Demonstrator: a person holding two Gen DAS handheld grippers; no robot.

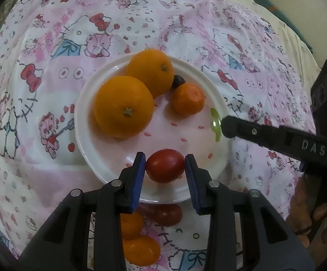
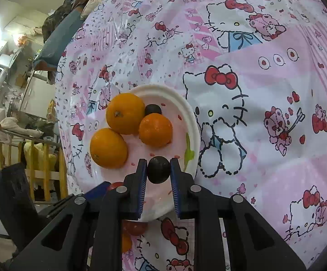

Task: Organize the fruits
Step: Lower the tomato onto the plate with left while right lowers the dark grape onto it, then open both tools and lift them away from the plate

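Clamped on fruit, both pairs of blue-padded jaws: left gripper (image 1: 164,164) pinching a red plum-shaped tomato (image 1: 164,166) over the six o'clock edge of a white plate (image 1: 84,126); right gripper (image 2: 158,169) squeezing a dark round grape (image 2: 158,169) over the same plate's (image 2: 191,117) rim. Seen from the left wrist: two large oranges (image 1: 124,107) touching each other at ten to twelve o'clock on the plate, a small mandarin (image 1: 188,99) at two o'clock, a second dark grape (image 1: 178,80) wedged between mandarin and rear orange. Reaching in from three o'clock, the right gripper's black finger (image 1: 254,133), tip at the plate's edge. Below the plate, at six o'clock on the pink cartoon-cat tablecloth (image 1: 242,33): another red tomato (image 1: 167,214) and two small mandarins (image 1: 140,250), partly hidden behind the left gripper's arms.
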